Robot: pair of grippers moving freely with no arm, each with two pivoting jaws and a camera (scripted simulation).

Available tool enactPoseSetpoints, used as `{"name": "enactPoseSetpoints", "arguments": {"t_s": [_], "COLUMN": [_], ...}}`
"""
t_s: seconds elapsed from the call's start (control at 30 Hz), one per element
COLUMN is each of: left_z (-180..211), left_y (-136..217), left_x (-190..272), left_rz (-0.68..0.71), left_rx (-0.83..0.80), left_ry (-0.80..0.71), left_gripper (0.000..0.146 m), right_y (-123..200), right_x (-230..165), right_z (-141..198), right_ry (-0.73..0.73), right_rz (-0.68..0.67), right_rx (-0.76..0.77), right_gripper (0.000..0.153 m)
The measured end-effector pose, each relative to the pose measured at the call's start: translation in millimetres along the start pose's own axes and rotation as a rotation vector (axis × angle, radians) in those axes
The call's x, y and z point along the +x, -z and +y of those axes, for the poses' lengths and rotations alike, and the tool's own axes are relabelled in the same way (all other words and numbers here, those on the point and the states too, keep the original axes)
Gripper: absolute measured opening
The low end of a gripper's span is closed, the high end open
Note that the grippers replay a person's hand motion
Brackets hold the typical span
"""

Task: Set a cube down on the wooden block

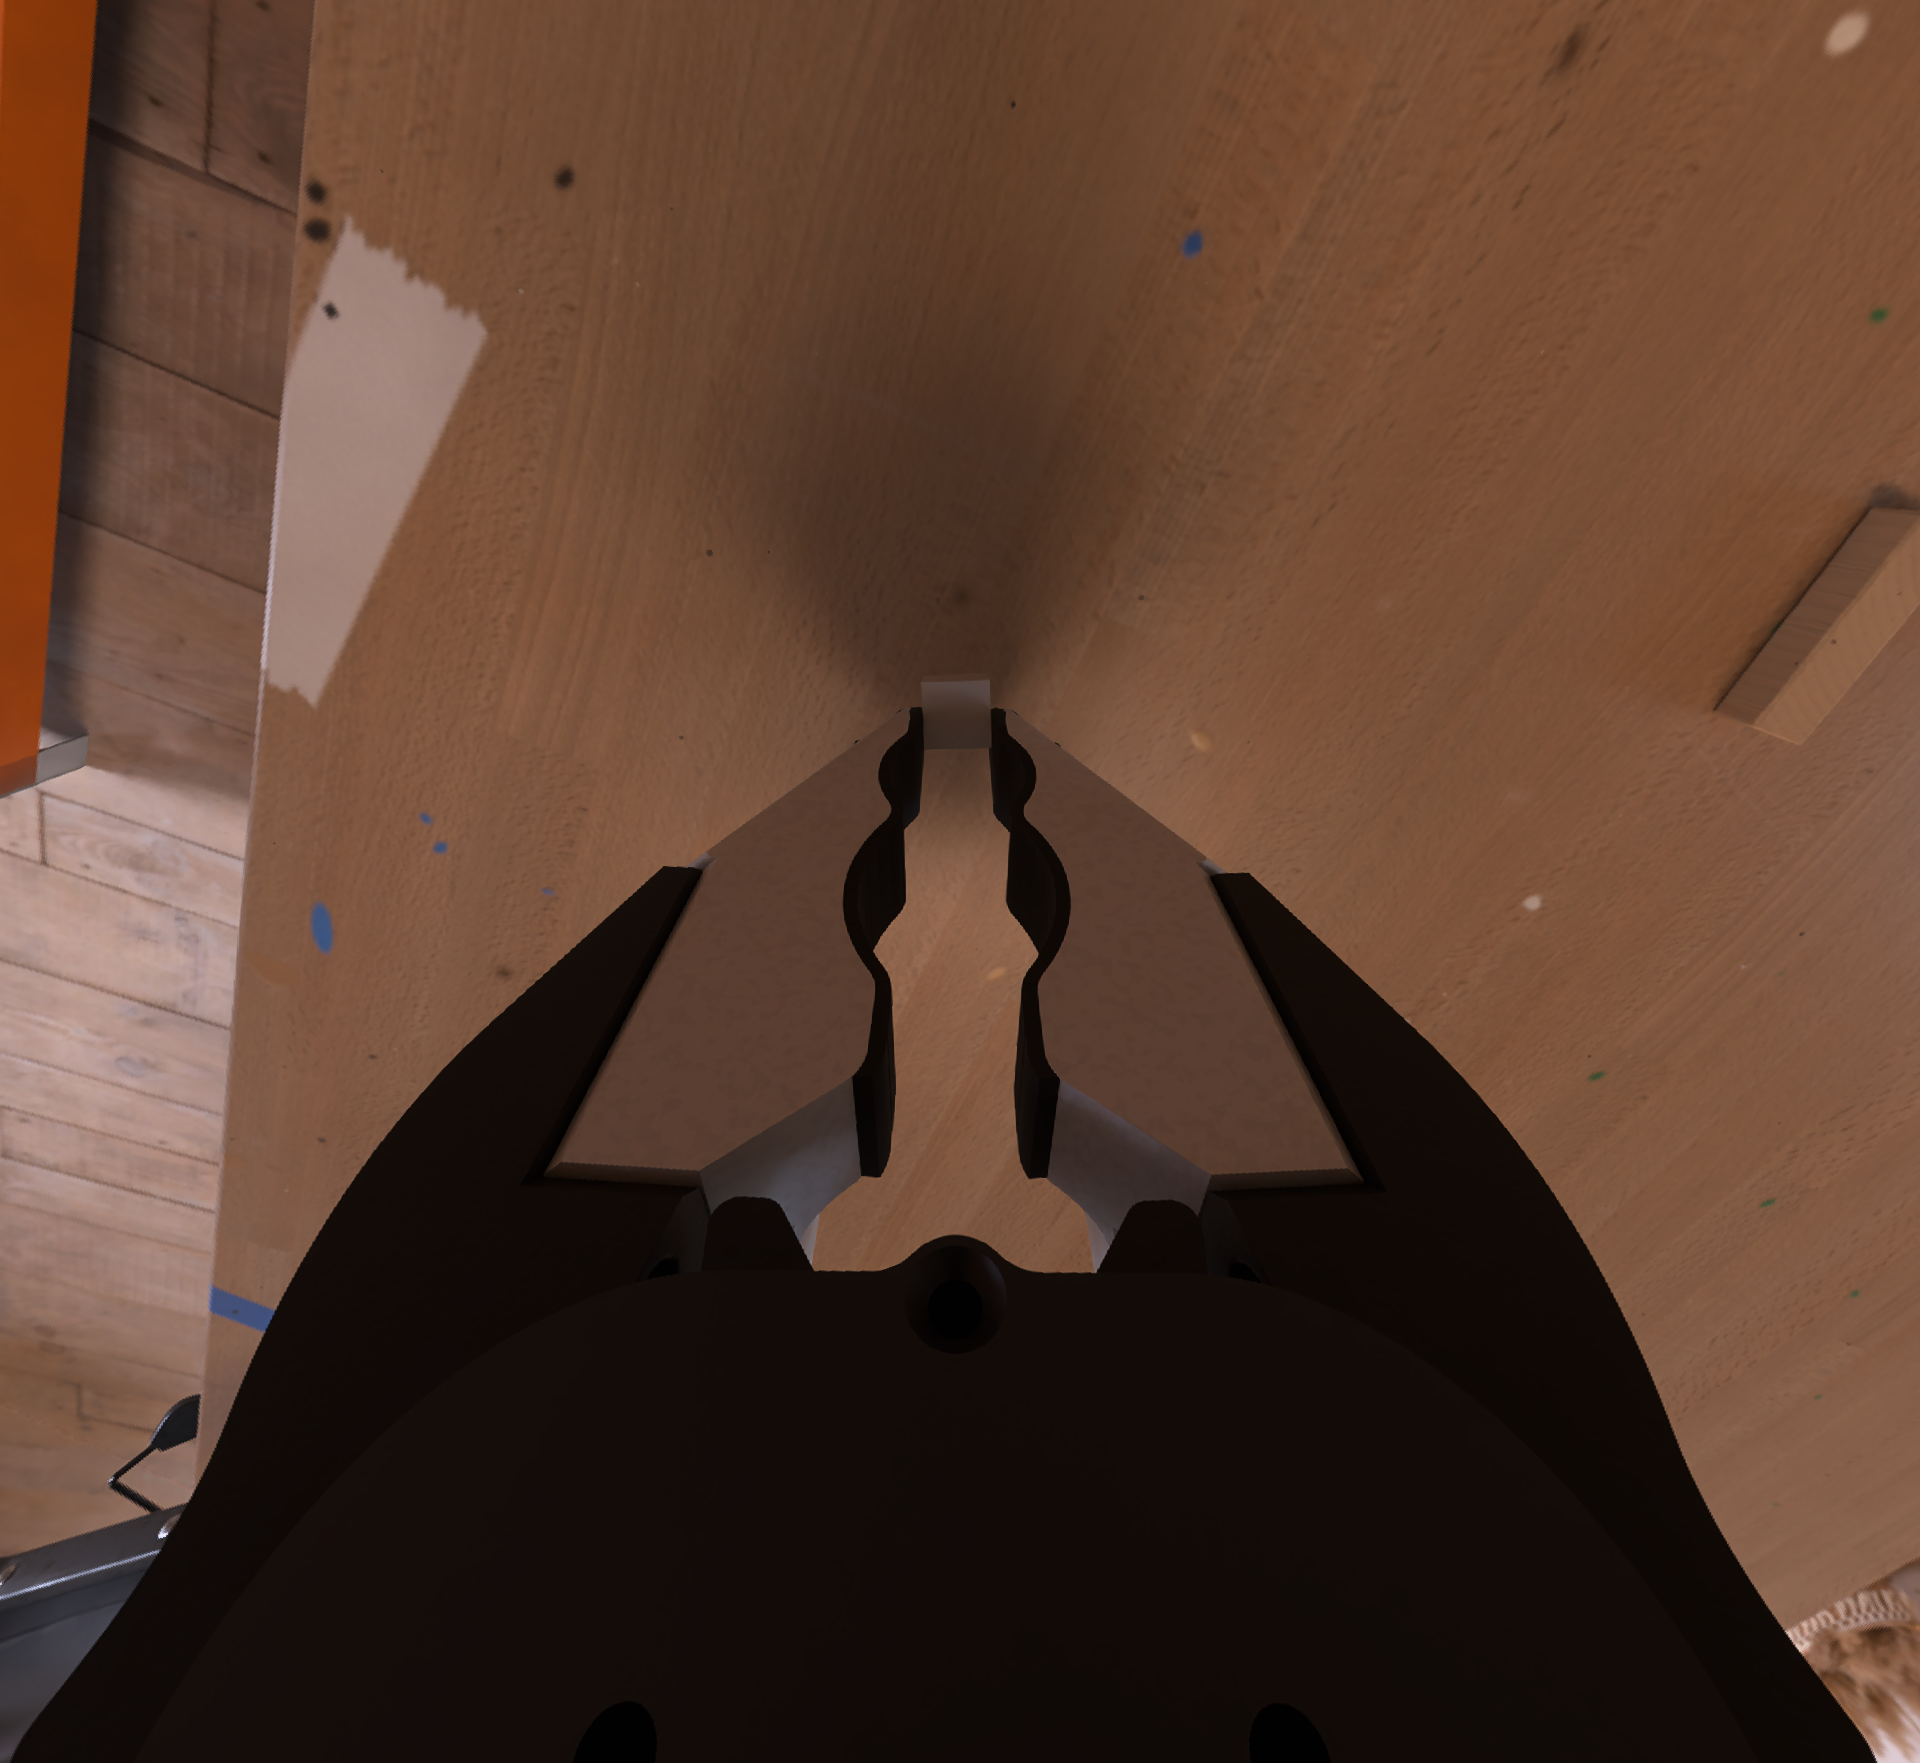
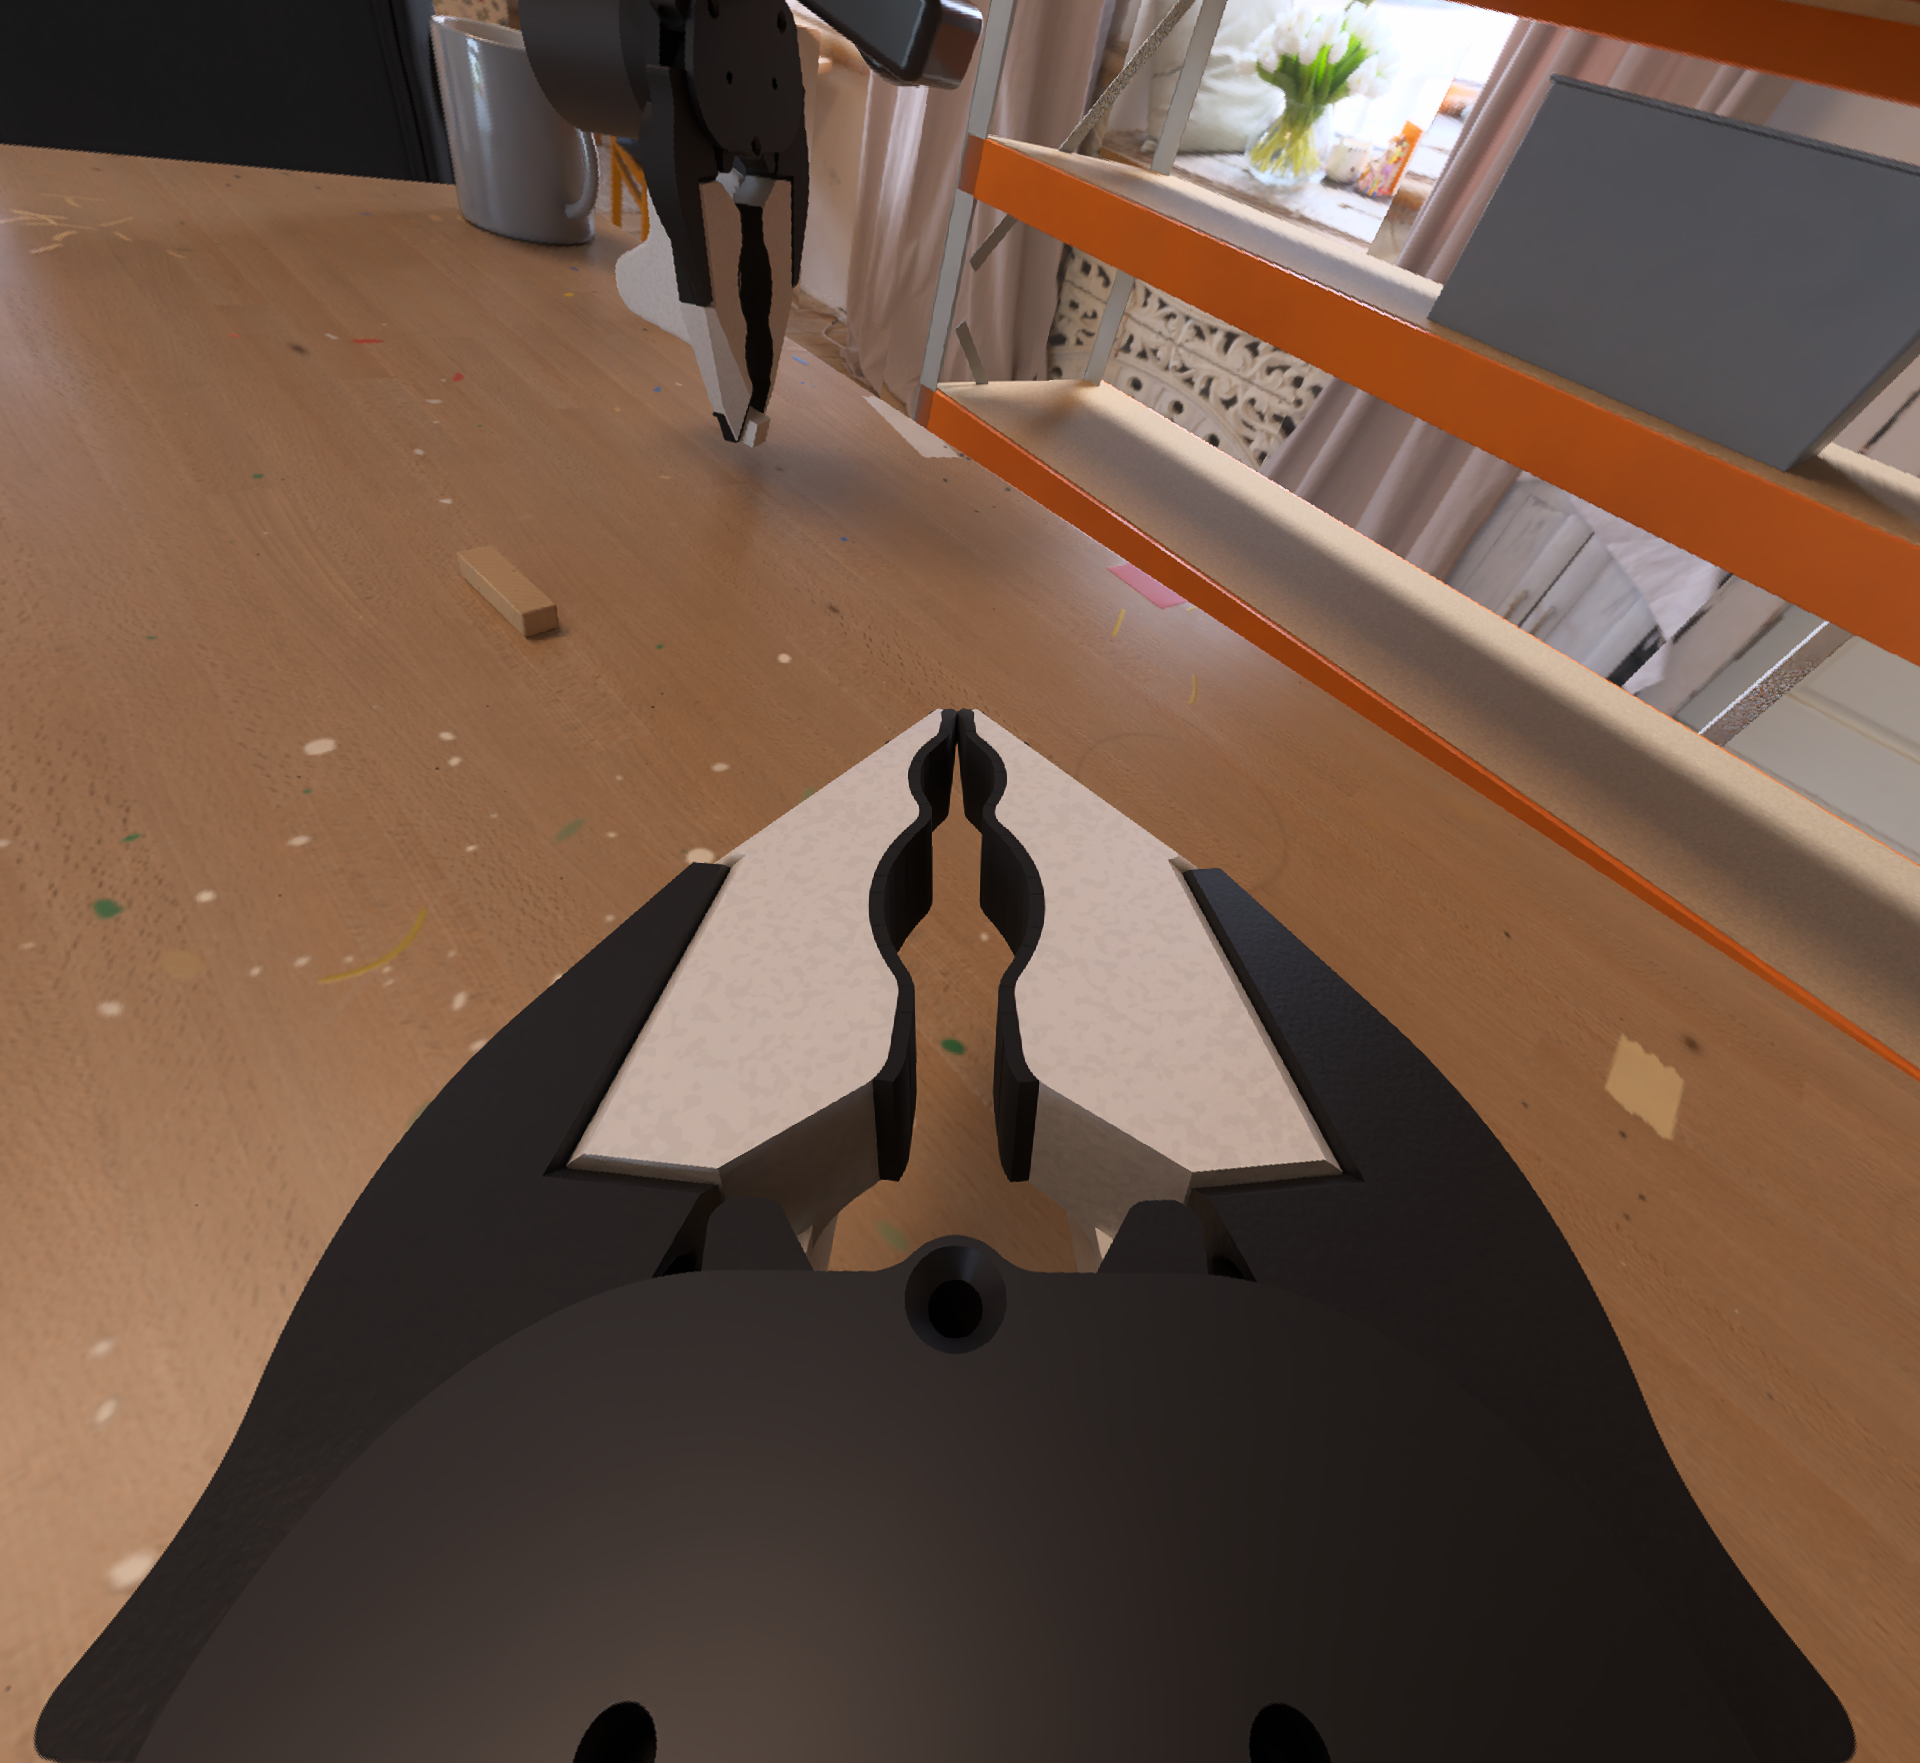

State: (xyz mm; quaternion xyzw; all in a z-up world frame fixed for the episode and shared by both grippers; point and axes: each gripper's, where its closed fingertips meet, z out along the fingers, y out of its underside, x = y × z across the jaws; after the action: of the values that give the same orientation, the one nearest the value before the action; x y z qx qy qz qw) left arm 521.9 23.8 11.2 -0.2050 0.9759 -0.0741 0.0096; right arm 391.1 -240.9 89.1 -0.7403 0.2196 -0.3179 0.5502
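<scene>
Matte black tongs [image 2: 954,721]; pale, perhaps speckled, finger plates; wavy inner edges.

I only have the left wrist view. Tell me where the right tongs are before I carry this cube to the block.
Observer: The right tongs are shut and empty, low over the table, on the near side of the wooden block.
Operator: Describe the whole block; my view cuts it off.
Observer: It lies flat, a short bar with nothing on it, apart from both tongs.
Operator: Report anything behind the left tongs.
Observer: A grey mug stands near the table's far edge, behind the left tongs, which grip the cube.
</scene>
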Motion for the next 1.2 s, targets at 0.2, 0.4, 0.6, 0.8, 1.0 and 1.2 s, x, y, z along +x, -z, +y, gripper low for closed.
{"name": "enactPoseSetpoints", "arguments": {"t_s": [0.2,0.4,0.6,0.8,1.0,1.2], "left_z": [-4,-21,-23,-17,-14,-38], "left_y": [3,20,14,2,1,61], "left_x": [4,36,133,168,169,130], "left_rz": [0.016,0.138,0.298,0.289,0.305,0.161], "left_rx": [0.025,0.145,0.150,0.131,0.126,0.397], "left_ry": [-0.019,-0.038,-0.198,-0.256,-0.260,-0.195], "left_gripper": [0.012,0.012,0.012,0.012,0.012,0.023], "right_y": [0,1,2,2,3,5], "right_x": [-1,0,1,1,2,5], "right_z": [0,-1,-1,-1,-1,-4], "right_ry": [0.004,0.002,-0.004,0.004,-0.002,-0.003], "right_rz": [-0.002,-0.001,0.005,0.008,0.011,0.021], "right_rx": [-0.001,0.000,0.005,0.001,0.003,0.017], "right_gripper": [0.000,0.000,0.000,0.000,0.000,0.000]}}
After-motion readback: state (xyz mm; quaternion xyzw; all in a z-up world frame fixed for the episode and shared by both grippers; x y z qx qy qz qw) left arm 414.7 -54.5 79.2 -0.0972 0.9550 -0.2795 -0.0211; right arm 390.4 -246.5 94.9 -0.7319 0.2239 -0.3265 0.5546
